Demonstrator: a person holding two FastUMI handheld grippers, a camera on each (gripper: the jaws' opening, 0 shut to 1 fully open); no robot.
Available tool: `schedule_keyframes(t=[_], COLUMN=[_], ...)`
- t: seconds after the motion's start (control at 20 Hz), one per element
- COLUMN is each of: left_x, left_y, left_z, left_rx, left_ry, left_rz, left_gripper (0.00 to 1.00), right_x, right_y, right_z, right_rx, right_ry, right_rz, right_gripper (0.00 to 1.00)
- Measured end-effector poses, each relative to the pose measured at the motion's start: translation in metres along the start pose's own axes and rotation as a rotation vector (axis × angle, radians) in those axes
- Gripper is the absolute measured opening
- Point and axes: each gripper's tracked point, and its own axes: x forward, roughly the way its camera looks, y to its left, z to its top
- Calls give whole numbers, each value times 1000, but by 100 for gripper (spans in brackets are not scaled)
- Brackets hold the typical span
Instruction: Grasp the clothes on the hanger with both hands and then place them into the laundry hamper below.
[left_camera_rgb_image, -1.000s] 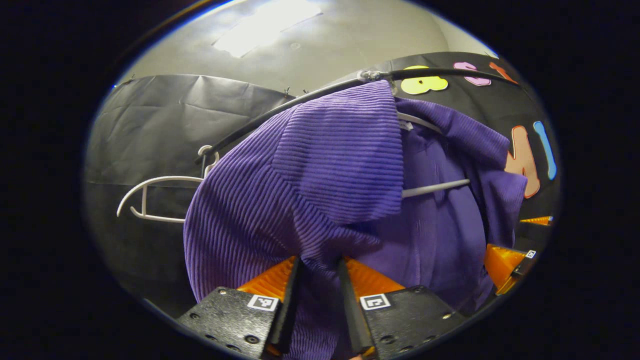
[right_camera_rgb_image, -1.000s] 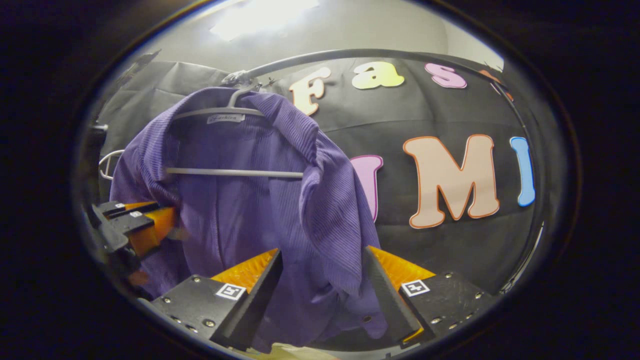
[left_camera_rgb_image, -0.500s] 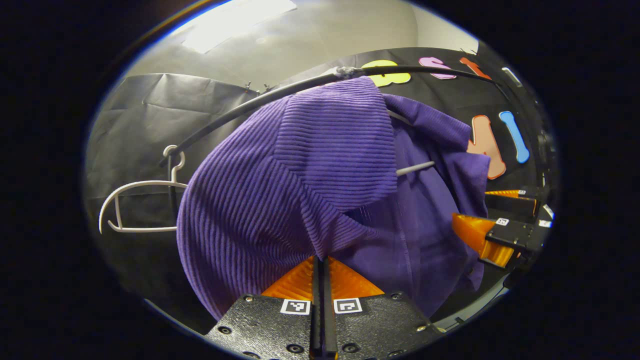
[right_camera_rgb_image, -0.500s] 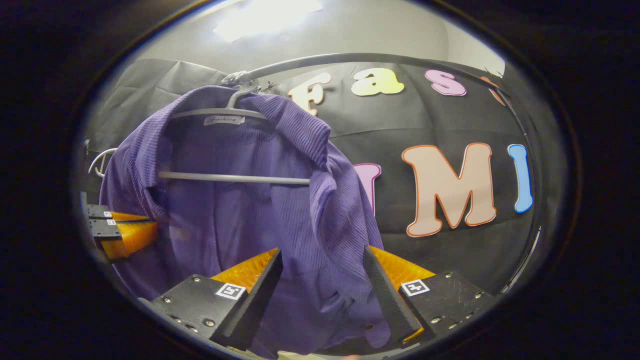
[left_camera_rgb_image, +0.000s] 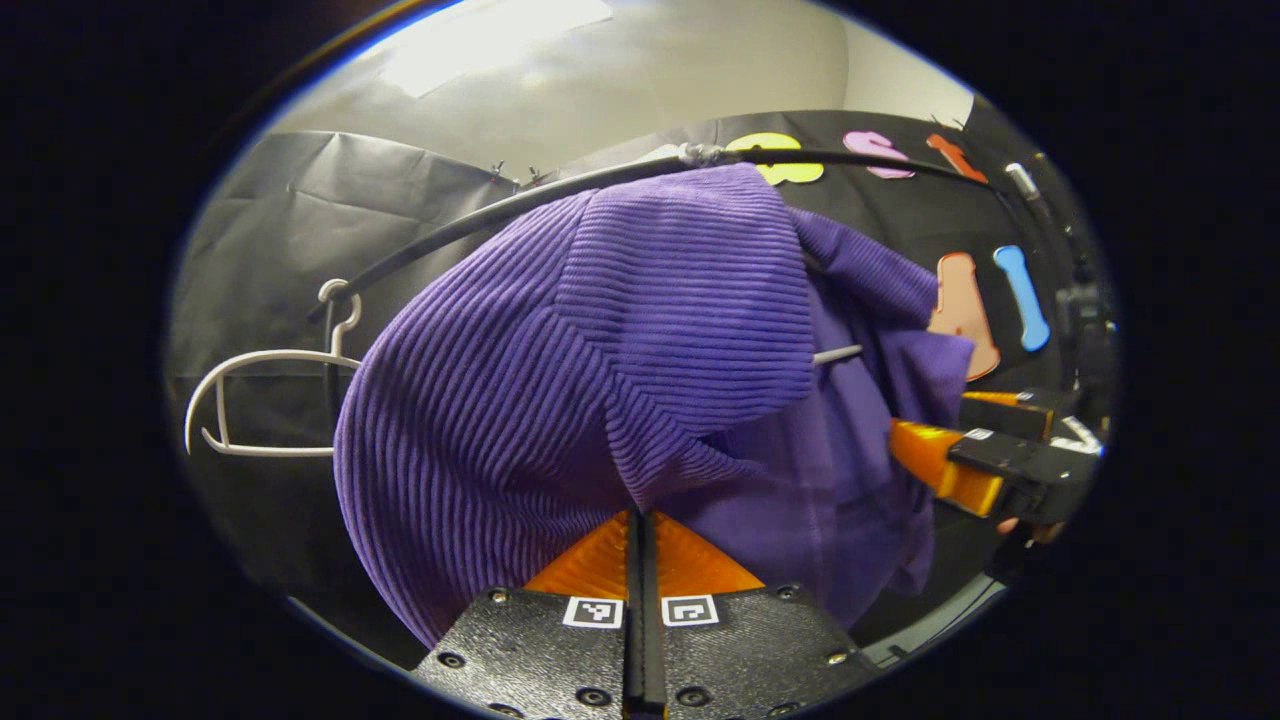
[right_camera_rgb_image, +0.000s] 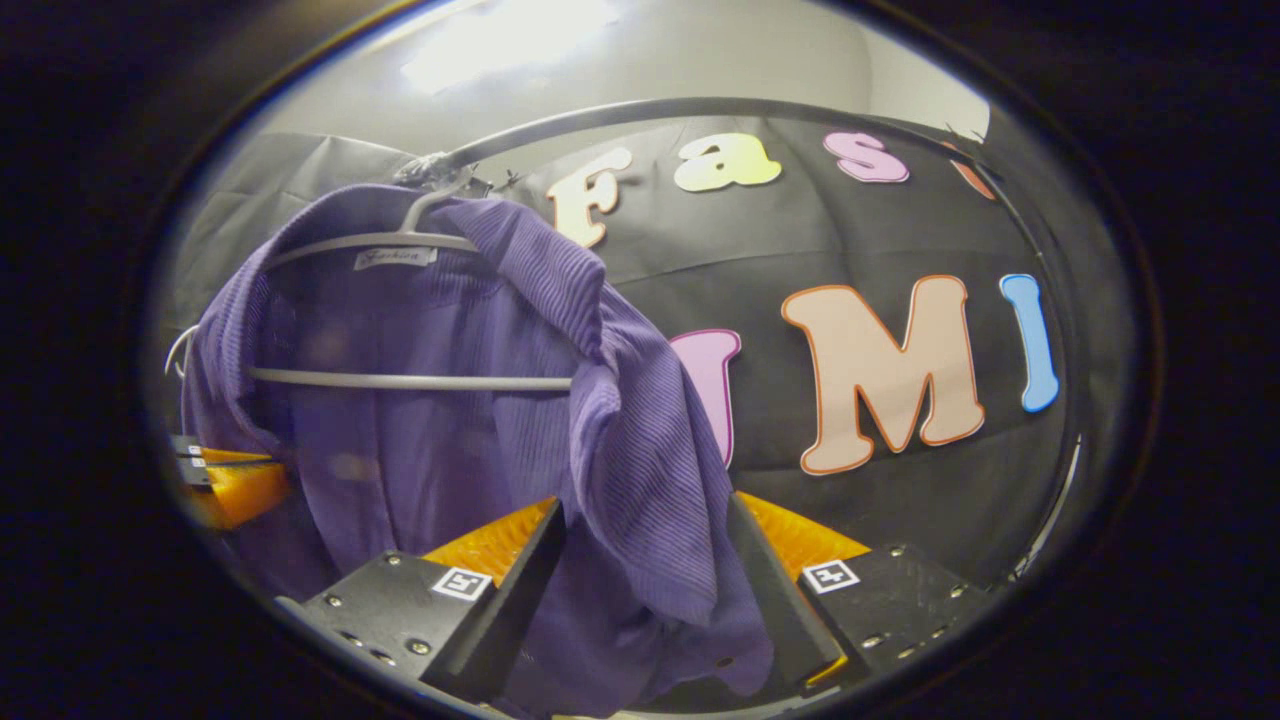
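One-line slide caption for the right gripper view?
Right gripper open, fingers straddling the front edge of a purple ribbed shirt on a grey hanger hooked to the rail.

Mostly buried under the ribbed purple shirt: grey plastic hanger (hook, neck bar and crossbar showing). Cut off by the picture's edge: empty white plastic hanger behind the shirt's sleeve, and the far tongs.

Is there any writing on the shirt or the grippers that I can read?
Neck tag on the purple shirt: curly writing, too blurred to read.
Square tags on the right gripper and the left gripper: black-and-white patterns, no words or numbers.
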Motion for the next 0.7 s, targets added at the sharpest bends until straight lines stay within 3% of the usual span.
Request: schedule_keyframes(t=[0.05,0.1,0.2,0.35,0.5,0.55,0.65,0.7], left_x=[-13,-27,-59,-85,-94,-97,-95,-95], left_y=[-12,-21,-39,-28,-36,-36,-30,-23], left_z=[5,9,19,20,15,13,12,9], left_rx=[-14,-28,-38,23,25,23,42,65], left_ry=[-21,-42,-91,-138,-142,-140,-147,-139], left_rz=[-45,-84,-154,-97,-95,-102,-60,-23], left_gripper=[0,0,0,0,0,0,0,7], right_x=[3,5,6,8,3,3,3,2], right_y=[3,2,1,0,-8,-2,-11,-10], right_z=[-2,-3,-2,-5,0,-1,-3,-5], right_rx=[-4,-10,-13,-5,49,81,74,68], right_ry=[5,8,6,19,15,20,29,39], right_rz=[8,3,-7,-20,-59,-36,-52,-42], right_gripper=[96,86,85,54,12,6,6,6])
